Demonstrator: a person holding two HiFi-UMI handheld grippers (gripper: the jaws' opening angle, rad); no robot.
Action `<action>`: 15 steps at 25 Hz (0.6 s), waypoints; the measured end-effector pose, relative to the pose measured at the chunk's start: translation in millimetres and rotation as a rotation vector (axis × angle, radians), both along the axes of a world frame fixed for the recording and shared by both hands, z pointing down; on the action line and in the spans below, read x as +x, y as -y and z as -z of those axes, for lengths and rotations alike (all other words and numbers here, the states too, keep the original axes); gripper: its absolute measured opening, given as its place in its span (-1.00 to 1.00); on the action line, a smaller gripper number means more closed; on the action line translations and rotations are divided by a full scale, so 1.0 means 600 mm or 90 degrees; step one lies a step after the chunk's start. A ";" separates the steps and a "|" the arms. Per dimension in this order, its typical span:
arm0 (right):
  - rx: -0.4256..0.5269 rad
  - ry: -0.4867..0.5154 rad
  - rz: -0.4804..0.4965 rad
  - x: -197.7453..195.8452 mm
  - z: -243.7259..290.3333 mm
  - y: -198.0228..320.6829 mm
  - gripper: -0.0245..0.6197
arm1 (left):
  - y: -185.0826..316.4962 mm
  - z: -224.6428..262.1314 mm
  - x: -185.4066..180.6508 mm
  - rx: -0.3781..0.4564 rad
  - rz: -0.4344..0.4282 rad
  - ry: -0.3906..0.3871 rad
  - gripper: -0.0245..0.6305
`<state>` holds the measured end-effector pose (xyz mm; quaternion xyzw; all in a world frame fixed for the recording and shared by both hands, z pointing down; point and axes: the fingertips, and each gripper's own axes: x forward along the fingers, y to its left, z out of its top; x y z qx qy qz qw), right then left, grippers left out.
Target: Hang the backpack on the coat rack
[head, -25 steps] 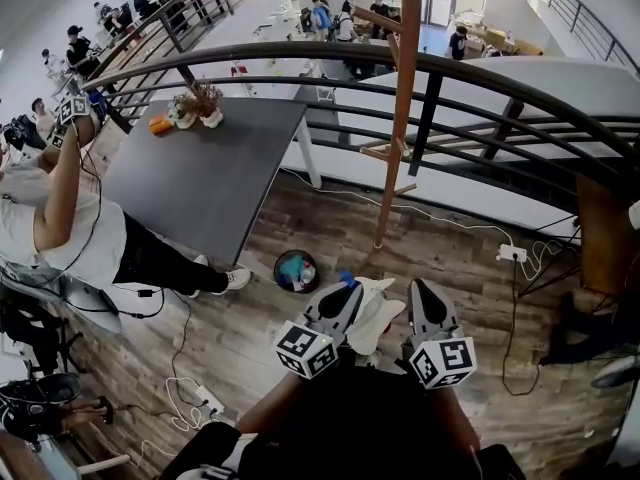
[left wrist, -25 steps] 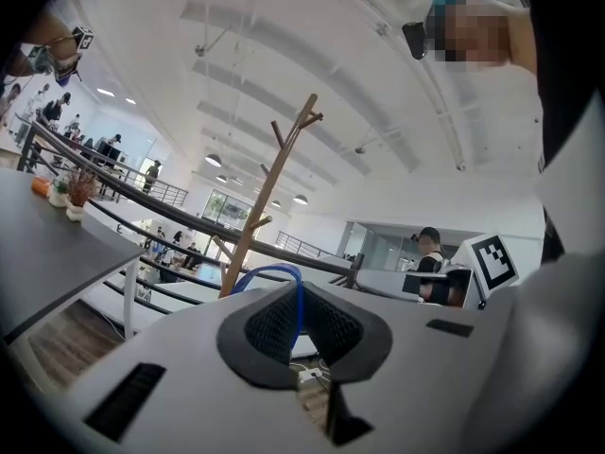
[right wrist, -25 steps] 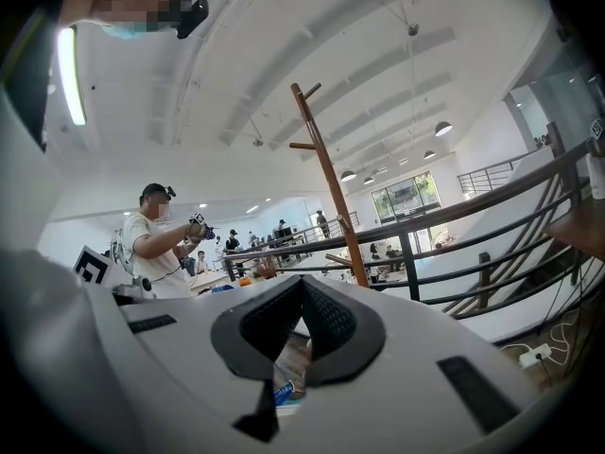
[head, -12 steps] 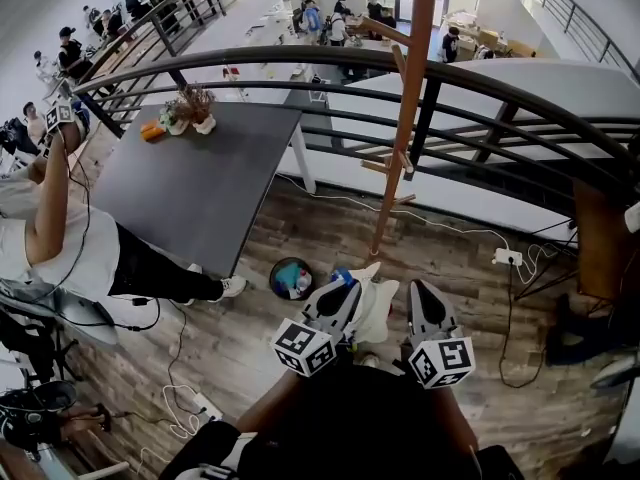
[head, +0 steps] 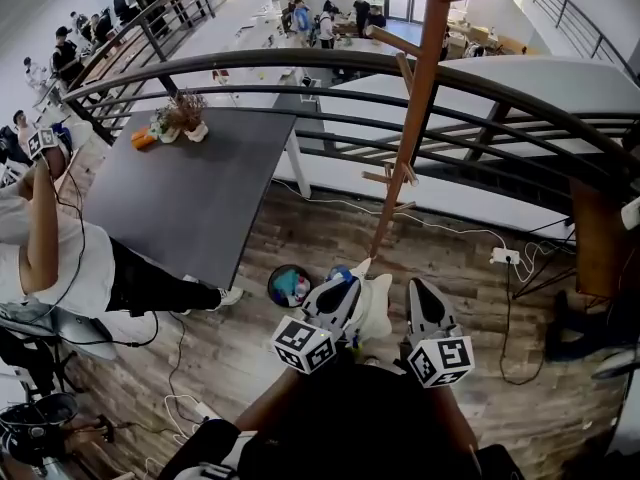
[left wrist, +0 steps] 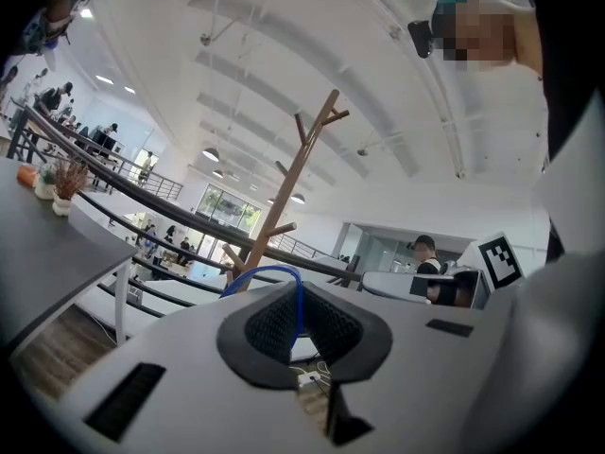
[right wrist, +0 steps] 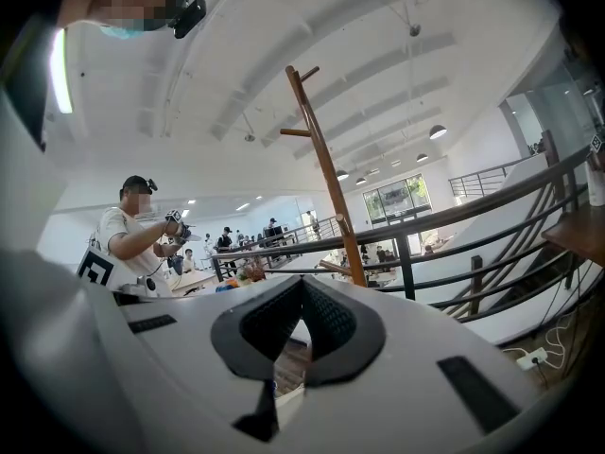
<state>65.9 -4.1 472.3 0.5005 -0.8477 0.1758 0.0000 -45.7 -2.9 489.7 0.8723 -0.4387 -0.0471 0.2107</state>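
On the near side of the coat rack (head: 420, 98), our left gripper (head: 345, 290) has its jaws pressed together on the blue loop (left wrist: 268, 269) of the pale backpack (head: 378, 308). The backpack lies just right of those jaws, between them and our right gripper (head: 418, 288), whose jaws meet on nothing. Only the head view shows the backpack's body, near the coat rack's foot; only the left gripper view shows the pinched blue loop.

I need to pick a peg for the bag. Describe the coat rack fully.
The coat rack is a slim brown wooden pole, standing upright on the plank floor just this side of the black railing. Short pegs angle upward from it at several heights, like branches. All visible pegs are bare; nothing hangs on it.
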 end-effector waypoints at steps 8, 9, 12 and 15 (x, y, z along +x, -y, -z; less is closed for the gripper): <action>0.001 0.003 -0.012 -0.010 0.007 0.030 -0.89 | 0.027 0.001 -0.011 -0.007 -0.014 0.003 -0.88; 0.002 0.003 -0.013 -0.012 0.007 0.033 -0.89 | 0.029 0.000 -0.012 -0.008 -0.015 0.002 -0.88; 0.001 0.002 -0.019 -0.021 0.007 0.037 -0.89 | 0.032 0.001 -0.021 -0.009 -0.021 0.000 -0.88; -0.001 0.000 -0.028 -0.030 0.006 0.037 -0.89 | 0.034 0.001 -0.031 -0.012 -0.029 -0.003 -0.88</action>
